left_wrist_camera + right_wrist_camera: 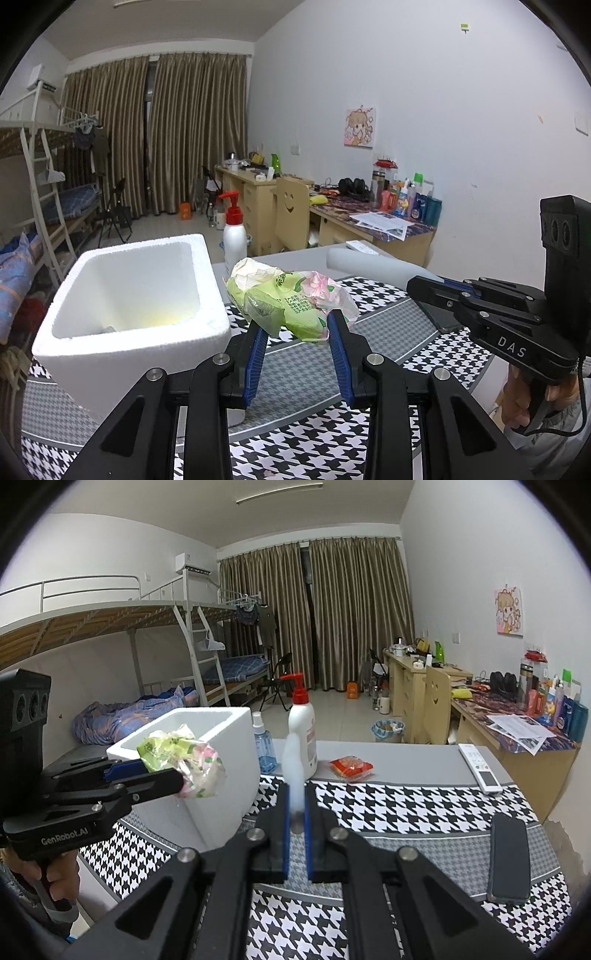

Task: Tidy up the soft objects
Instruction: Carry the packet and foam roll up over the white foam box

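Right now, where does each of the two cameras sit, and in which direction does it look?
Left wrist: on the left gripper, looking across the table at its crumpled tissue pack and the foam box; the right gripper and hand show.
Right wrist: on the right gripper, shut on a white foam sheet, facing the pump bottle; the left gripper shows.
Shared: box, pack, bottle, curtains.

I look out from just behind each pair of jaws, tipped a little down and very close to the surface [388, 314], and both views share the white box [125, 295], curtains [332, 616] and desks [517, 738].
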